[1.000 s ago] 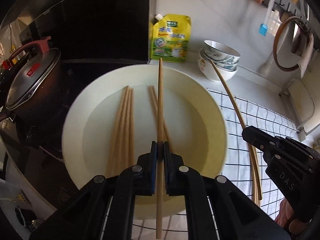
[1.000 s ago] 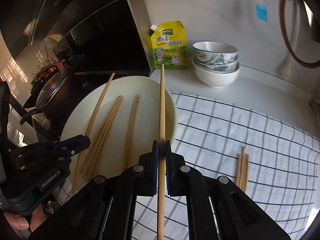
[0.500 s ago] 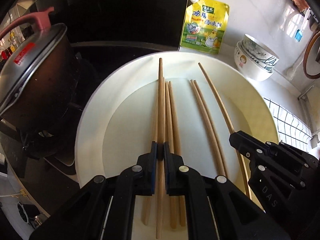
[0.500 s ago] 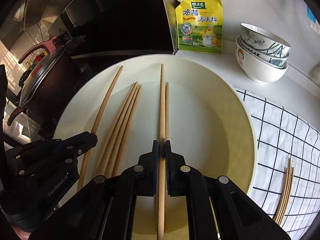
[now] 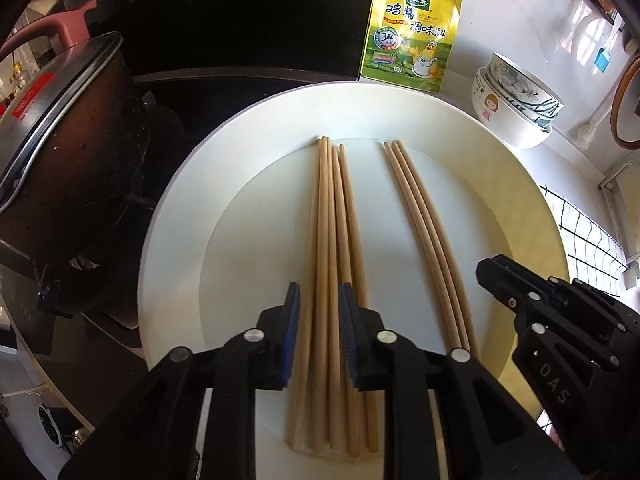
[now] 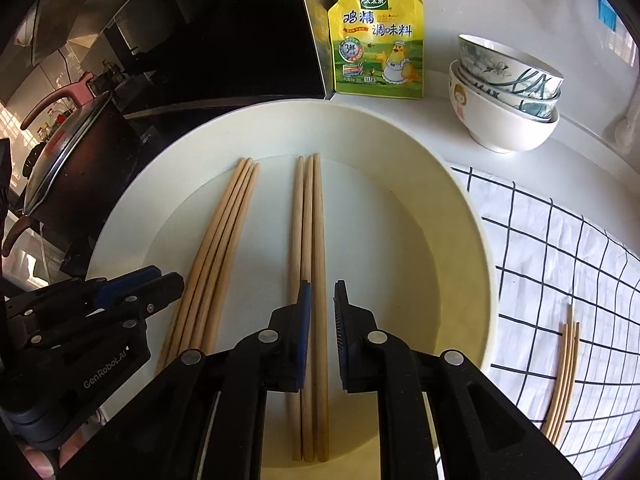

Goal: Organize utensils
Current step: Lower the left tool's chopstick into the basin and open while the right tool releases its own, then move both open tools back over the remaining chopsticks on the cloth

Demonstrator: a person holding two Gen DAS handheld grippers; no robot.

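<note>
Chopsticks in two bunches on the big white plate (image 6: 460, 216): four-stick bunch (image 5: 334, 248) under the left gripper (image 5: 319, 334), jaws apart, gripping nothing; three-stick bunch (image 6: 308, 264) under the right gripper (image 6: 320, 330), jaws apart too. More chopsticks (image 6: 564, 372) off on the checkered cloth (image 6: 560, 248). Seasoning pouch (image 6: 376, 40), stacked bowls (image 6: 506, 92) behind the plate, lidded pot (image 5: 60, 152) to the left.
</note>
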